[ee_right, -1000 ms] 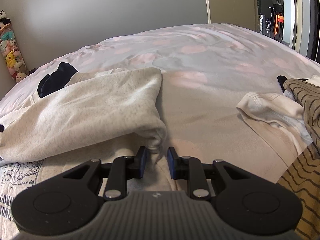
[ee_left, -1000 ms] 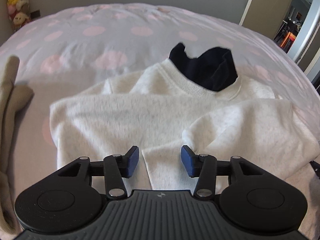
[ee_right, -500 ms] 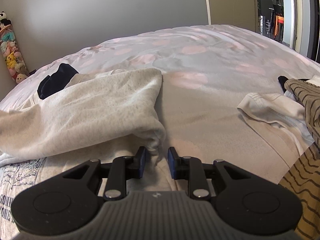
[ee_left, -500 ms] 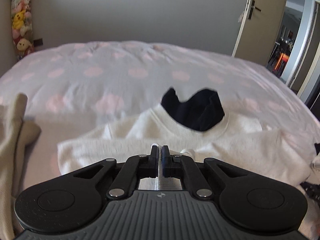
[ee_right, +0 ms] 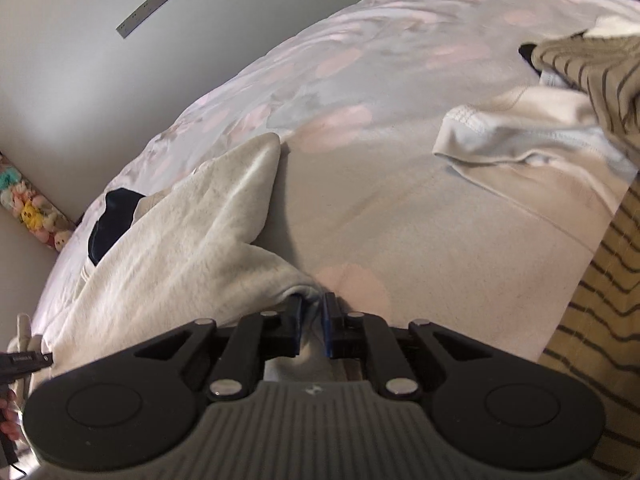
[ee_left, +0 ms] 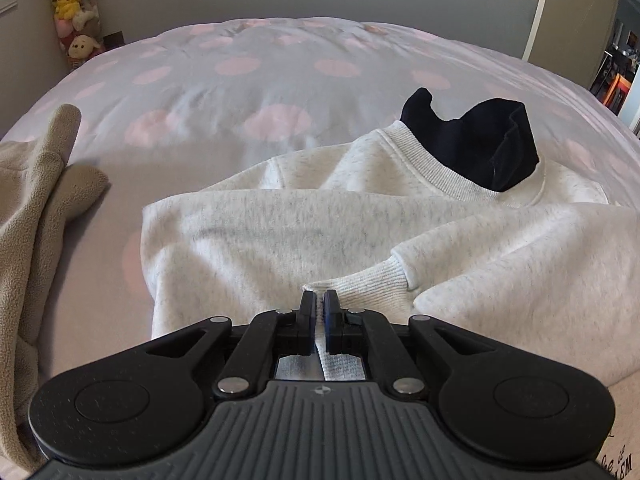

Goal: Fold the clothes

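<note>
On the left, a beige fleece garment (ee_left: 28, 216) is lying bunched at the bed edge, clear of the work. The cream sweatshirt (ee_left: 248, 236) is spreading across the polka-dot duvet (ee_left: 256, 68) w/ a navy lining (ee_left: 472, 140) showing at the neck. The left gripper (ee_left: 319, 322) is pinching tight on the ribbed cuff (ee_left: 372, 280) of 1 sleeve, which is lying folded across the body, so that hand looks set.

Moving right, the right gripper (ee_right: 311, 326) is closing its jaws around the sweatshirt's far corner (ee_right: 296, 288); the fabric is sitting between the pads, but they aren't yet pressing on it, so I can't call it gripped. To do this step well, I'd say let that bite finish deep past the rolled edge before lifting, then raise both hands together & level, keeping the cloth taut so the sleeve isn't sliding off. Further right, a white tee (ee_right: 520, 128) & a striped top (ee_right: 592, 72) are waiting, well apart.
</note>
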Demonstrator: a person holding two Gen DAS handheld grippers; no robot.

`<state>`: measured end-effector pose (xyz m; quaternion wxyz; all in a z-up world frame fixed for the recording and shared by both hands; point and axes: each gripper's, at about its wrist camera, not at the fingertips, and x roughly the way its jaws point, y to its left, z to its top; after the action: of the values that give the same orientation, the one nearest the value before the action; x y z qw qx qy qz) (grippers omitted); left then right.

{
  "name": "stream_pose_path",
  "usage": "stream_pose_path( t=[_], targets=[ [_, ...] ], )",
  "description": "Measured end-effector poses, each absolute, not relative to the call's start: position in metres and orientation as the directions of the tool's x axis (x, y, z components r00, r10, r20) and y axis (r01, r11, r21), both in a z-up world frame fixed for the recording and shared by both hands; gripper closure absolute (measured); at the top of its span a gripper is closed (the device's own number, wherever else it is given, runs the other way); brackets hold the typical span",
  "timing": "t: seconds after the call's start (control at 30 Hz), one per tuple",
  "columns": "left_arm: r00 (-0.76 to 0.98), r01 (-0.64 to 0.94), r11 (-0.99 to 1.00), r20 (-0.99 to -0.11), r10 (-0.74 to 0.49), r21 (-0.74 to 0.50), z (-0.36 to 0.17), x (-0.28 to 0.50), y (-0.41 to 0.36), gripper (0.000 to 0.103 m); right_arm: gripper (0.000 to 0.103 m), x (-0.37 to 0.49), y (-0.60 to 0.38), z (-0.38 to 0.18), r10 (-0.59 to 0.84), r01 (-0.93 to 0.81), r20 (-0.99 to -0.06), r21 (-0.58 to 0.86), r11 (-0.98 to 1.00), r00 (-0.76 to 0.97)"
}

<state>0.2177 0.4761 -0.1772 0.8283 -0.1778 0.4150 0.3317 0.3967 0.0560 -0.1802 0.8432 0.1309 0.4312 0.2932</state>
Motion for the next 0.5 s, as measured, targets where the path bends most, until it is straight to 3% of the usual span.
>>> stream_pose_path(
  t=[0.07, 0.17, 0.37, 0.5],
  targets=[
    [0.437, -0.684, 0.729, -0.81, 0.392, -0.016, -0.171, 0.215, 0.474, 0.099, 0.082, 0.392, 0.054, -0.172, 0.594, -0.393, -0.641, 0.447, 0.804, 0.485],
    [0.445, -0.685, 0.729, -0.799, 0.404, -0.013, -0.16, 0.205, 0.469, 0.088, 0.082, 0.384, 0.05, -0.158, 0.577, -0.411, -0.617, 0.407, 0.816, 0.535],
    [0.464, -0.695, 0.718, -0.788, 0.405, -0.04, -0.146, 0.184, 0.453, 0.088, 0.082, 0.374, 0.071, -0.131, 0.678, -0.554, -0.451, 0.392, 0.734, 0.58],
    [0.463, -0.702, 0.71, -0.792, 0.398, -0.053, -0.146, 0.17, 0.442, 0.088, 0.085, 0.373, 0.103, -0.138, 0.724, -0.632, -0.462, 0.368, 0.682, 0.512]
  ],
)
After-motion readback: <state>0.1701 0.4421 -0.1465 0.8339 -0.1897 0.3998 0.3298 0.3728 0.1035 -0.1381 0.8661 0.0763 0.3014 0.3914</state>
